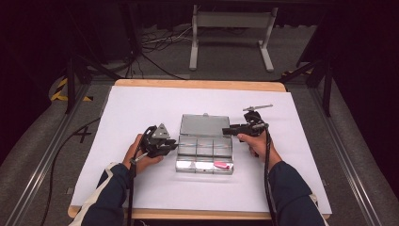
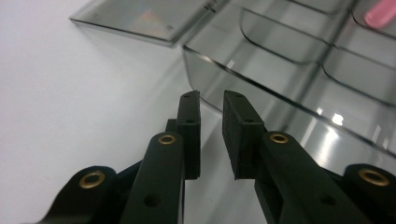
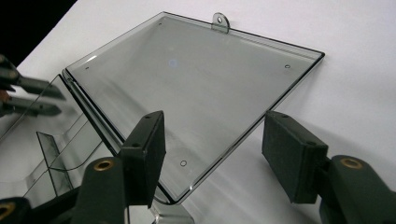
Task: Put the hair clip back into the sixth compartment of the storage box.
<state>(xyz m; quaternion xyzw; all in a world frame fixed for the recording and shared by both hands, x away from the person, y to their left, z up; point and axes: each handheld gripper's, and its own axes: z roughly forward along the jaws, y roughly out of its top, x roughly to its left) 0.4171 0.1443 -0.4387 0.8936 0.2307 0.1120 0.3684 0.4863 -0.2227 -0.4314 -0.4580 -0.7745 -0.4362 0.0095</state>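
Note:
A clear plastic compartment box (image 1: 204, 169) lies open mid-table, its lid (image 1: 204, 125) folded flat behind it. A pink item (image 1: 221, 165) sits in the front right compartment and also appears in the left gripper view as a pink item (image 2: 380, 13) at top right. My left gripper (image 1: 173, 145) is at the box's left side. Its jaws (image 2: 211, 95) are only narrowly apart, hold nothing, and point at the box wall (image 2: 261, 93). My right gripper (image 1: 226, 130) stands open at the lid's right edge. There the lid (image 3: 196, 74) lies ahead of the wide jaws (image 3: 215, 119), with its near corner between them.
White paper (image 1: 141, 108) covers the wooden table. A small hanging tab (image 3: 220, 21) sticks out of the lid's far edge. On the floor beyond the table are a grey metal stand (image 1: 230, 28) and cables (image 1: 160, 40). The left gripper (image 3: 60, 103) appears at the left edge of the right gripper view.

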